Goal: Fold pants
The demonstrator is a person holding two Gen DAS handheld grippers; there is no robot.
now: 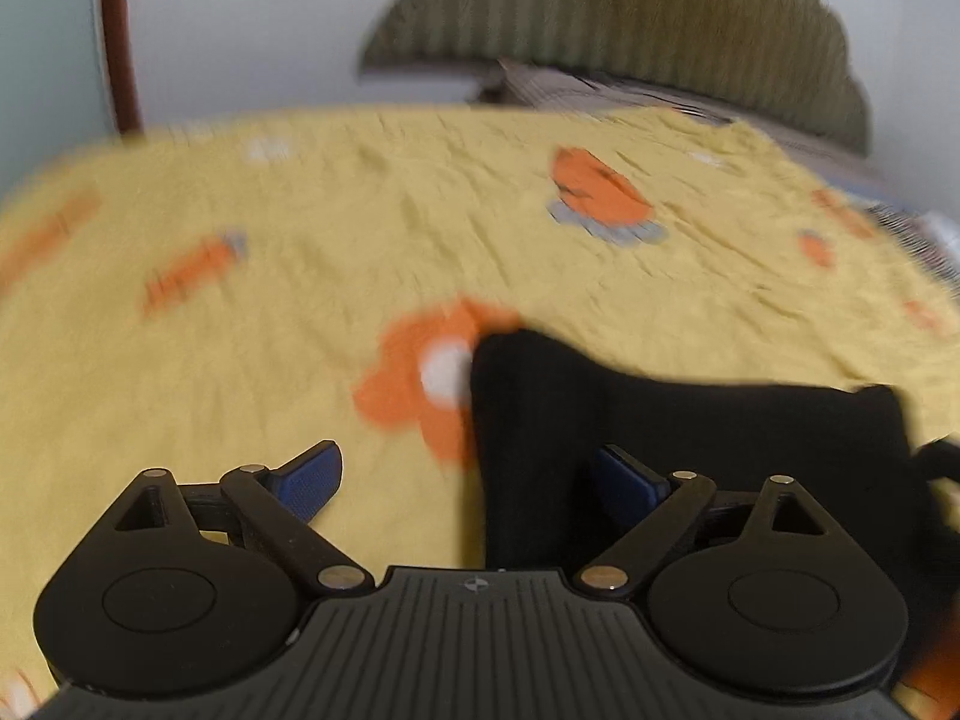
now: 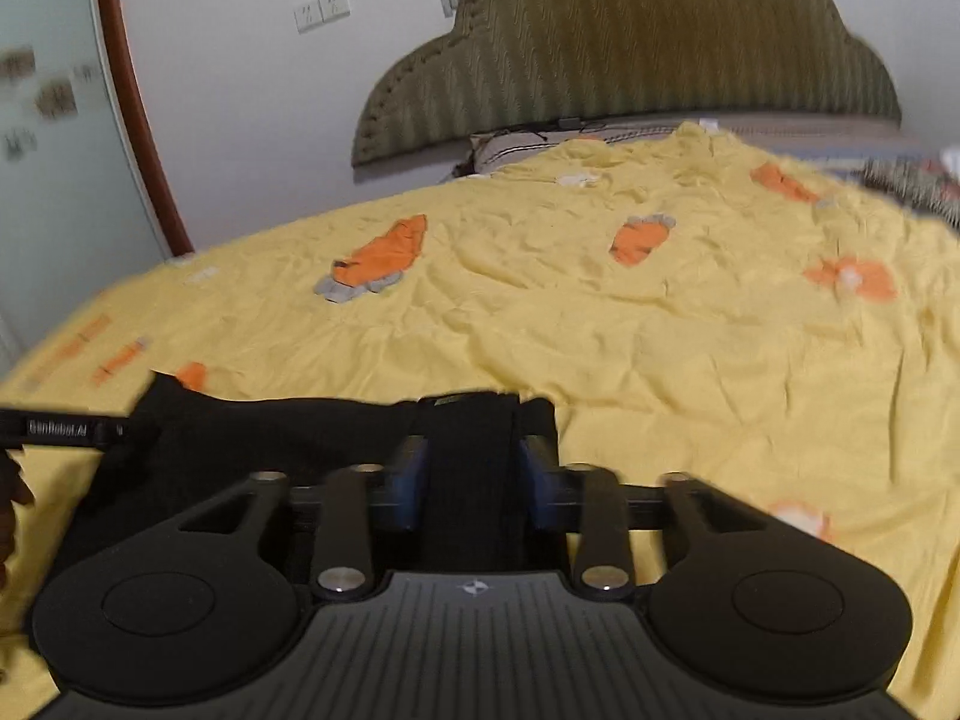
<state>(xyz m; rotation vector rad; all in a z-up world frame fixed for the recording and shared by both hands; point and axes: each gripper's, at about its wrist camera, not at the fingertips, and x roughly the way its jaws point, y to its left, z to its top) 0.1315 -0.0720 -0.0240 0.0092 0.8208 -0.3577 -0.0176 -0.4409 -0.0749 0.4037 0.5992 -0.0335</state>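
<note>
Two grippers were in my feeds, both facing the headboard (image 2: 630, 60), a green ribbed thing with a scalloped top. The black pants (image 2: 270, 438) lay at the end of the bed farthest from that headboard, right under my cameras. Their long axis ran parallel to the headboard, crosswise to both grippers. The cloth was too dark for me to tell waist from cuffs.

The right gripper (image 2: 474, 468) was pinching a bunched fold of the pants between its blue pads, at the end of the garment on that side. The left gripper (image 1: 468, 459) stood spread wide at the other end. One pad hung over bare sheet, the other over black cloth, and the garment's edge ran up between them; nothing was gripped there.

The surface was a wrinkled yellow sheet (image 2: 600, 330) printed with orange carrots and orange flowers. A striped pillow (image 2: 516, 147) sat just below the headboard. Left of the headboard I saw a white wall with two sockets (image 2: 322, 9), then a brown wooden frame (image 2: 138, 138) edging a pale glass panel.

The only writing was white lettering (image 2: 57, 427) on a black bar at the left edge of the right wrist view; it read, roughly, "GenRobot.AI". The left wrist view was smeared by blur.
</note>
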